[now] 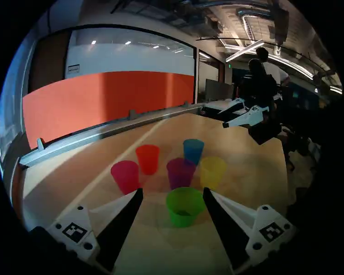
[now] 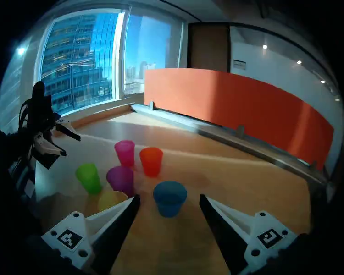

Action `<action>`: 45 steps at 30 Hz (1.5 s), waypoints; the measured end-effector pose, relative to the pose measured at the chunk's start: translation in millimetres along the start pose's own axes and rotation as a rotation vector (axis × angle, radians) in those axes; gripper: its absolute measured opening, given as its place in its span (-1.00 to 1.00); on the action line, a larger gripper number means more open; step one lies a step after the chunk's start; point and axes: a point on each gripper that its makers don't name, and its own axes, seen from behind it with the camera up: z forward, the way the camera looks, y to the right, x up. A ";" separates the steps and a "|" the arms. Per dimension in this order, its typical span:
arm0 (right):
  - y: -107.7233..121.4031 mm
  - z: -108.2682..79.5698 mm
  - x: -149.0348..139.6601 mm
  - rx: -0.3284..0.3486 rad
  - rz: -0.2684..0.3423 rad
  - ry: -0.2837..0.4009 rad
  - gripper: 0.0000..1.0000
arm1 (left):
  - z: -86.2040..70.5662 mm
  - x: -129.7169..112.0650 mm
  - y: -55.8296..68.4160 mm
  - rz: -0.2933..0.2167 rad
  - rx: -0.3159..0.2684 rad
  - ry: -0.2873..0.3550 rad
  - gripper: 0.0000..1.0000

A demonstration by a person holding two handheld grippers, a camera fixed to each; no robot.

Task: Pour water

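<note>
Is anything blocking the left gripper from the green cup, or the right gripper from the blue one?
Nothing visible does. The green cup stands directly ahead of the open left gripper, and the blue cup directly ahead of the open right gripper.

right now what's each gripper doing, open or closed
left gripper: open, empty, green cup just ahead
right gripper: open, empty, blue cup just ahead
</note>
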 end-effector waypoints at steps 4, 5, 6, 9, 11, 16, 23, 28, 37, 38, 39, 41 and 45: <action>1.1 5.1 -4.0 0.001 0.005 -0.010 1.00 | 4.9 -9.1 4.9 -0.001 -0.021 -0.018 0.95; 1.4 6.4 -4.8 0.001 0.007 -0.012 1.00 | 6.3 -11.2 5.4 -0.002 -0.024 -0.022 0.95; 1.7 7.6 -5.5 0.002 0.009 -0.014 1.00 | 7.6 -14.1 5.9 0.000 -0.026 -0.027 0.94; 2.0 10.9 -7.3 0.004 0.013 -0.020 1.00 | 11.1 -22.7 7.6 0.007 -0.032 -0.045 0.95; 2.1 12.6 -8.8 0.006 0.015 -0.024 1.00 | 13.0 -27.9 10.3 0.014 -0.041 -0.056 0.95; 2.8 17.5 -12.1 0.007 0.014 -0.033 1.00 | 19.3 -41.7 17.1 0.029 -0.061 -0.089 0.95; 2.9 23.7 -15.5 0.015 0.018 -0.044 1.00 | 30.7 -56.1 19.3 0.033 -0.077 -0.125 0.95; 5.9 27.8 -19.6 0.014 0.022 -0.055 1.00 | 39.9 -61.7 19.9 0.041 -0.090 -0.140 0.95; 10.3 37.4 -24.0 0.018 0.027 -0.069 1.00 | 55.8 -68.7 24.2 0.049 -0.122 -0.166 0.95; 10.8 38.5 -24.3 0.018 0.027 -0.071 1.00 | 57.4 -68.9 24.1 0.052 -0.124 -0.168 0.95; 11.1 39.7 -24.5 0.019 0.027 -0.072 1.00 | 59.2 -68.9 24.2 0.053 -0.127 -0.170 0.95; 11.3 41.5 -24.6 0.021 0.029 -0.073 1.00 | 62.2 -68.5 24.3 0.054 -0.132 -0.172 0.95; 12.1 45.5 -25.1 0.027 0.034 -0.075 1.00 | 68.3 -68.5 26.4 0.052 -0.144 -0.177 0.95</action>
